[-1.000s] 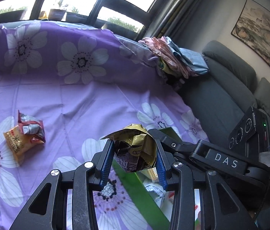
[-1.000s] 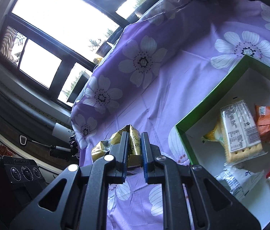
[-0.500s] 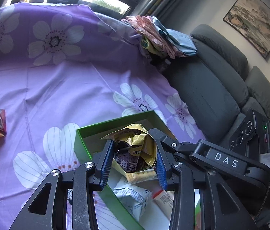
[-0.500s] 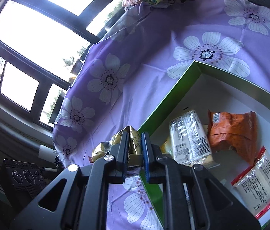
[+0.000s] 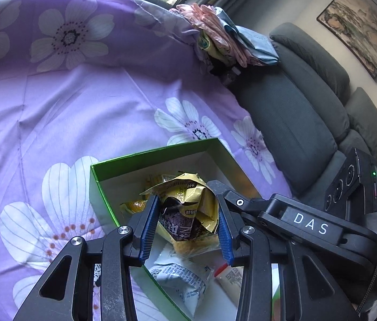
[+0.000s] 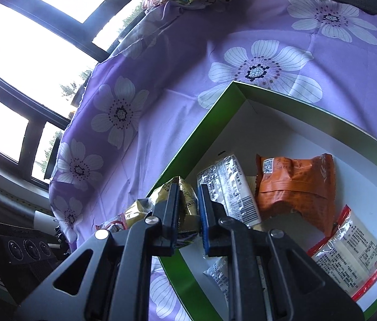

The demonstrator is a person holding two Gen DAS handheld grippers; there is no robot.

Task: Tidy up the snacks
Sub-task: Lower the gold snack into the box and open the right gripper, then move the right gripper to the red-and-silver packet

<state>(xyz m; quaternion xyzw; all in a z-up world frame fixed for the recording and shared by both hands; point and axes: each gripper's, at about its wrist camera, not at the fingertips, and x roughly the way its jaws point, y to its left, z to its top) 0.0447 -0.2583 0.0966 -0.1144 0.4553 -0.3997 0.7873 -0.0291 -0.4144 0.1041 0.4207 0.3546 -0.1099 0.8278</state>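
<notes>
Place: a home living room.
Seating: grey sofa (image 5: 295, 112) with plump cushions.
Walls: framed landscape paintings (image 5: 359, 26).
Light: big dark-framed windows (image 6: 28, 48), trees outside.
Surface: purple flowered cloth (image 5: 81, 101).
Clutter: folded clothes (image 5: 225, 40) piled at its far edge.

Far corner of the green box (image 6: 237, 87) floor lies bare; nearer in, the orange packet (image 6: 295, 184) and clear biscuit pack (image 6: 231, 184) crowd it.
</notes>
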